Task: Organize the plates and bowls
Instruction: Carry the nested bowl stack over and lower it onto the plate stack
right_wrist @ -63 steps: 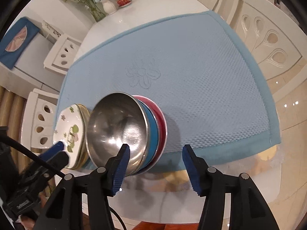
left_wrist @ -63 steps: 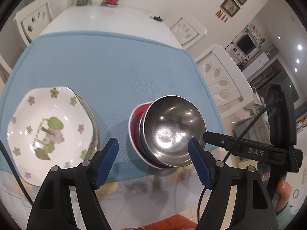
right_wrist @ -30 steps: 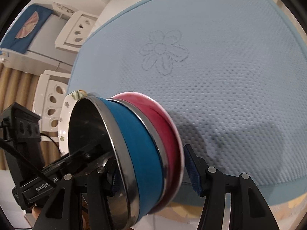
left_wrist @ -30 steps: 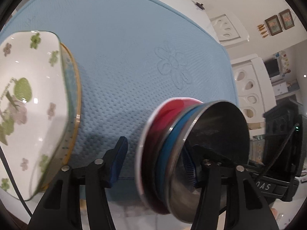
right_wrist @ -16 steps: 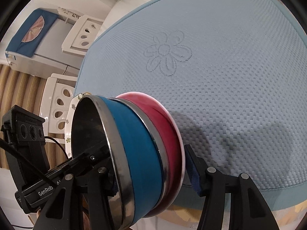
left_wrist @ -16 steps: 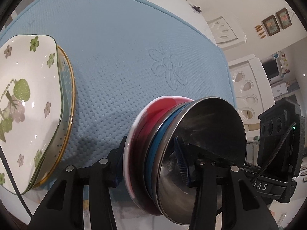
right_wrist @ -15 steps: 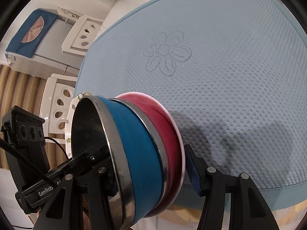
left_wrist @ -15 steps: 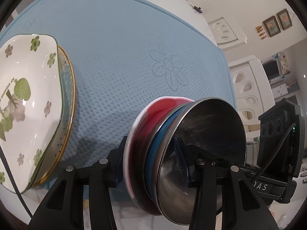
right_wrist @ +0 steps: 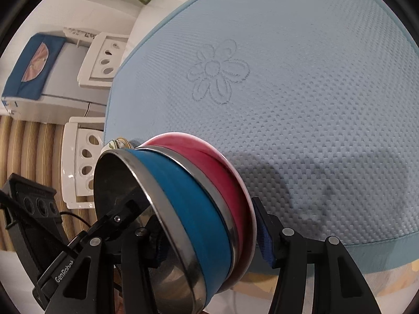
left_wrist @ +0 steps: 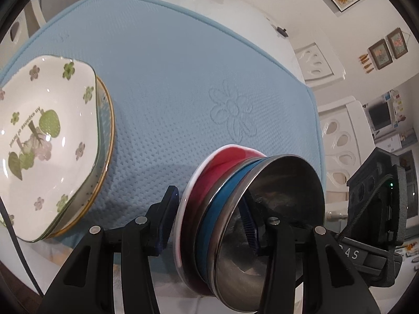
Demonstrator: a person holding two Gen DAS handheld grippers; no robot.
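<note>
With left gripper [left_wrist: 209, 225] and right gripper [right_wrist: 209, 238] both pinching the nested bowl stack [left_wrist: 235, 209] at the near edge of the blue mat [left_wrist: 183, 78], beside the stacked plates [left_wrist: 47, 136]: lift evenly, keep the rims level, avoid squeezing unevenly.
</note>
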